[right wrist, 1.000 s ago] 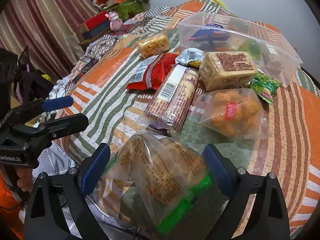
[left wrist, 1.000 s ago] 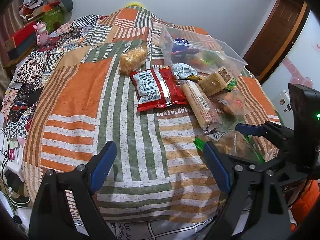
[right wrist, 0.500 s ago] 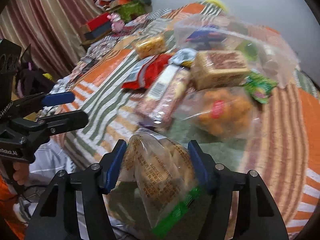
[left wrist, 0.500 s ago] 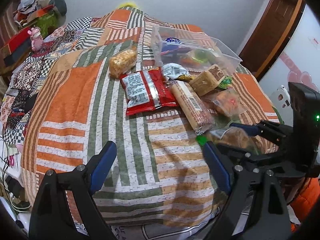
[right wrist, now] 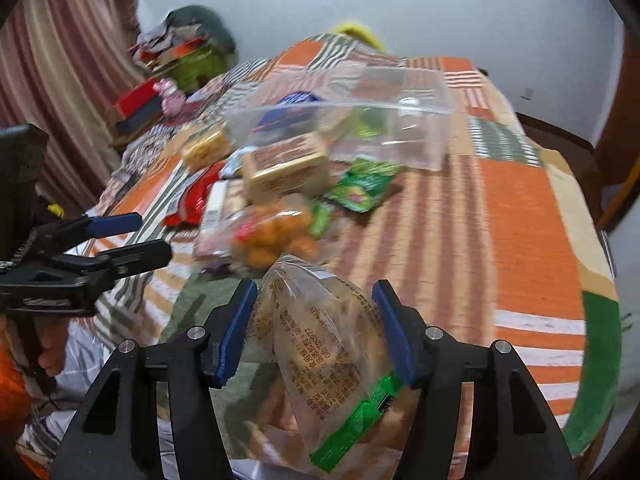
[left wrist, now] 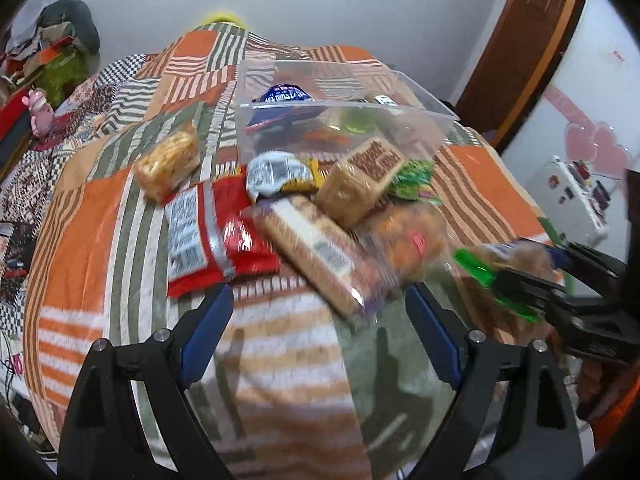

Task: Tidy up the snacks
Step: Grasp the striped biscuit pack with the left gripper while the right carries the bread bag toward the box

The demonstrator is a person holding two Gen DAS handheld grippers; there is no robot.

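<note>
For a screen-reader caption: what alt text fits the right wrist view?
The right hand-held gripper clamps a clear bag of biscuits above a striped patchwork cover. Beyond it, loose snacks lie before a clear plastic bin.

Orange, green and white striped patchwork quilt (left wrist: 92, 240), red snack packet (left wrist: 208, 240), green-sealed clear bag (right wrist: 332, 356)
</note>
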